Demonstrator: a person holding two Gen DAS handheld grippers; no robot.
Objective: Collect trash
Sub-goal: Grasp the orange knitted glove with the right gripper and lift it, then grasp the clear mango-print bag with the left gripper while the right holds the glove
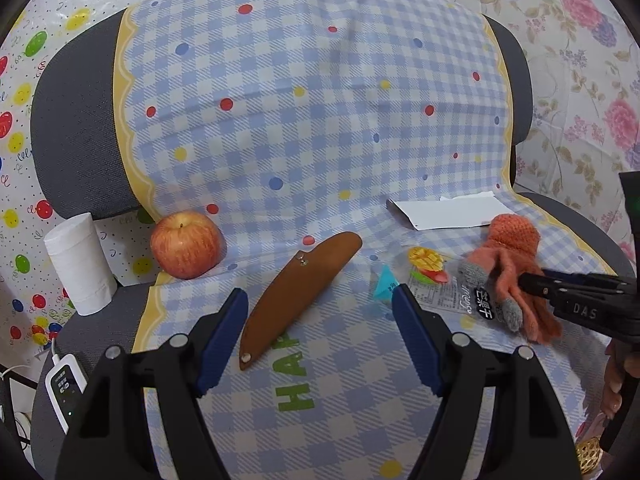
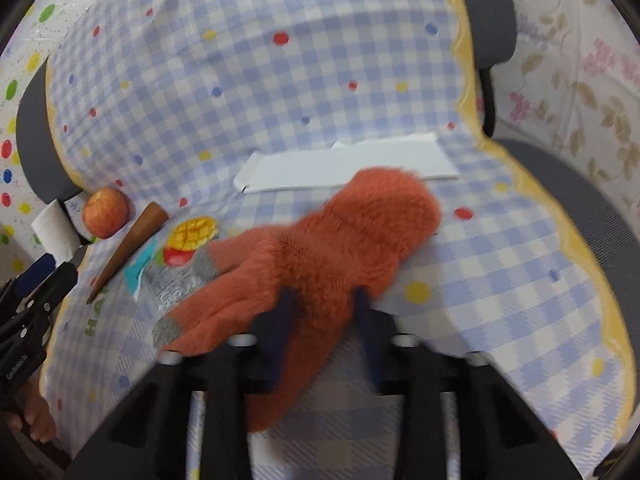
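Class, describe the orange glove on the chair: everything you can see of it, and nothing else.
The orange glove is fuzzy knit wool, with a ribbed cuff pointing toward the chair back and grey tips on two fingers. It lies flat on the checked cloth, its fingers overlapping the mango snack wrapper and its cuff reaching the white paper. The right gripper has closed on its palm side, bunching the knit between the pads.

We note a fuzzy knitted glove [image 2: 332,248], smooth matt leather sheath [image 1: 296,300], glossy plastic wrapper [image 1: 452,292], woven checked cloth [image 1: 320,120].
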